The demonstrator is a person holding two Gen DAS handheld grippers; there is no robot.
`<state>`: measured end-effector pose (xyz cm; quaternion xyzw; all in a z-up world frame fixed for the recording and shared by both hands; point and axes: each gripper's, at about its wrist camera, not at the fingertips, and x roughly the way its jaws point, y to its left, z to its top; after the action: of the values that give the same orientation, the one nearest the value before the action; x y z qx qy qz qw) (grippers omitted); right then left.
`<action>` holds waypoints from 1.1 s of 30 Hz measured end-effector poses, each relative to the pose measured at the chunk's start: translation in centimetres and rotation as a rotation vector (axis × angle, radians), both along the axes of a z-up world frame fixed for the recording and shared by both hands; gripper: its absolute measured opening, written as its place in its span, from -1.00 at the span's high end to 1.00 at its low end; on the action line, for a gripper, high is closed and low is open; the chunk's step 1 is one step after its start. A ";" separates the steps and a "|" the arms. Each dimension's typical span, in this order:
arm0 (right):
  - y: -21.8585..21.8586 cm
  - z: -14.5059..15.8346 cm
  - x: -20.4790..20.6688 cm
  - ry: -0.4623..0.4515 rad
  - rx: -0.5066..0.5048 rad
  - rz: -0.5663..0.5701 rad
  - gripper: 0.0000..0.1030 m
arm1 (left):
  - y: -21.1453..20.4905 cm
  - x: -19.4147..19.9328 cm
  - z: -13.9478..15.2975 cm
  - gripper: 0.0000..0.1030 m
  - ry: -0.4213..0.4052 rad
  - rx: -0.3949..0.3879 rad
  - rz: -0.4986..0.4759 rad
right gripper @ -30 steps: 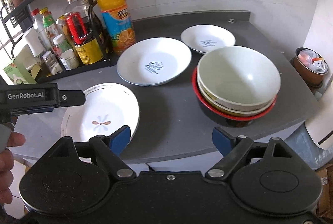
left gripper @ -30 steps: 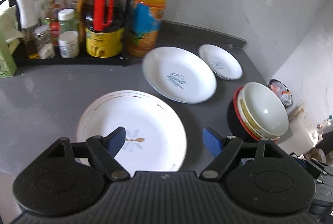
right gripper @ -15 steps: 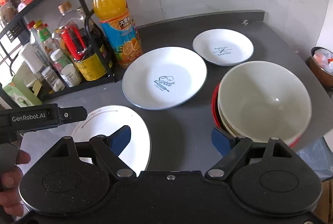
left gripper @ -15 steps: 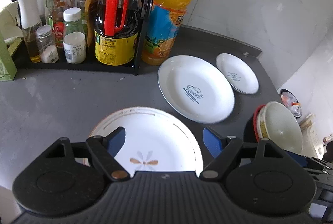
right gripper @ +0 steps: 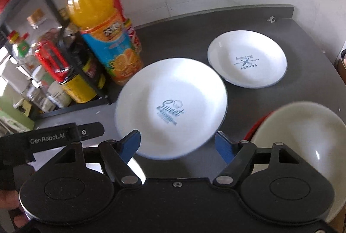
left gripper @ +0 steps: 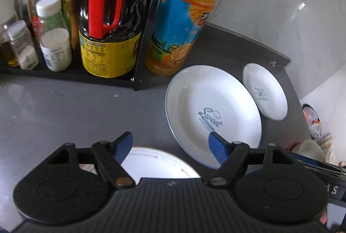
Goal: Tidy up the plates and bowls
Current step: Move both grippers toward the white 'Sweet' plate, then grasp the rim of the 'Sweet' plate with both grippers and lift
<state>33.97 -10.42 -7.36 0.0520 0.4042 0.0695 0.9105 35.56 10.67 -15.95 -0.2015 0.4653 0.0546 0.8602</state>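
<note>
Sweet plate [right gripper: 170, 105] | just ahead of open right hand-held gripper [right gripper: 177, 144]

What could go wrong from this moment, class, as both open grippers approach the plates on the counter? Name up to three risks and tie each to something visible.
1. The Sweet plate sits close to the orange juice bottle; sliding it might topple the bottle.
2. The stacked bowls sit near the right gripper; a sideways swing could knock them.
3. The left gripper and right gripper work close together and might collide.
</note>
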 end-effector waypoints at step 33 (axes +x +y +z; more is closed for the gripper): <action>-3.1 -5.4 14.0 0.291 -0.117 -0.038 0.22 | 0.5 8.5 -8.1 0.69 0.172 -0.118 0.116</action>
<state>47.96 -13.50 -12.79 0.0159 0.5343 0.0203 0.8449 44.07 11.18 -24.02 -0.2728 0.5274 0.0938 0.7991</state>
